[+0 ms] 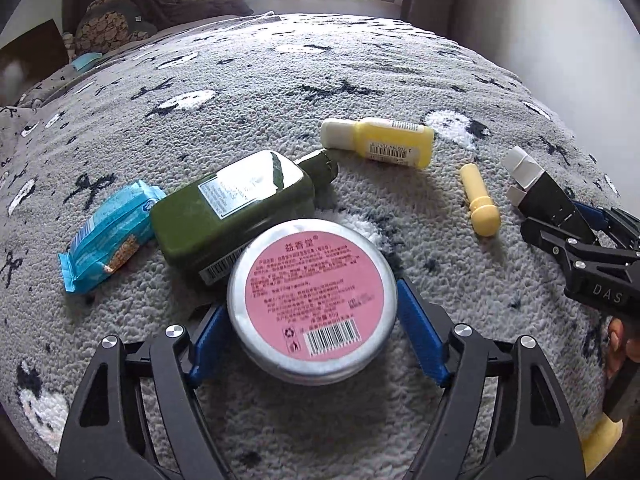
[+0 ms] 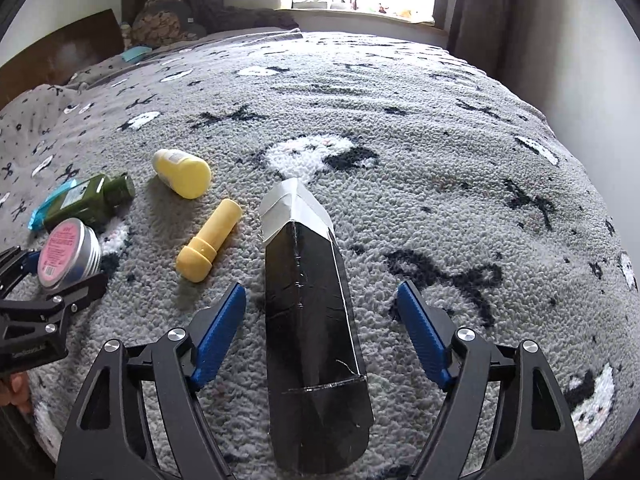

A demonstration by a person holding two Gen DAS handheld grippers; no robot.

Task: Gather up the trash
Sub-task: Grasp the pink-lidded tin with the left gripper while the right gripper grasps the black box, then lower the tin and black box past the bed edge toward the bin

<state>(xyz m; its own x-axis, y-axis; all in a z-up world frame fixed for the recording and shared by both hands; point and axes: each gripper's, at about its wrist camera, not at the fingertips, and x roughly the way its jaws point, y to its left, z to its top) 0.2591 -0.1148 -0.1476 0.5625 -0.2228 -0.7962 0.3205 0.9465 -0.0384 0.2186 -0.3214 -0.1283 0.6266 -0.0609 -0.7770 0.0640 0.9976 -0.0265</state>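
Trash lies scattered on the bed's grey blanket (image 1: 280,80): a round tin (image 1: 312,300), a green bottle (image 1: 236,216), a blue wrapper (image 1: 108,236), a yellow bottle (image 1: 384,142), a small yellow tube (image 1: 480,204) and a black carton (image 2: 312,312) with a grey taped end.

Your left gripper (image 1: 312,332) has its blue fingers (image 1: 420,336) against both sides of the tin, so it looks clamped on it, though the contact sits low on a smooth, curved wall. If you lift fast or tilt, the tin could slide out forward. It also touches or overlaps the green bottle, so pulling away may drag or roll that bottle.

Your right gripper (image 2: 320,316) is spread wide, its fingers well clear of the carton between them. The carton is long and looks glossy; closing near its near end may let the far end swing or droop. The soft pile could also catch a fingertip if you go too low.

Readable writing: "DAS" on the right gripper's body in the left view; the tin's pink label carries Chinese print, a barcode and a recycling mark, too small to read. Both bottles show barcodes.
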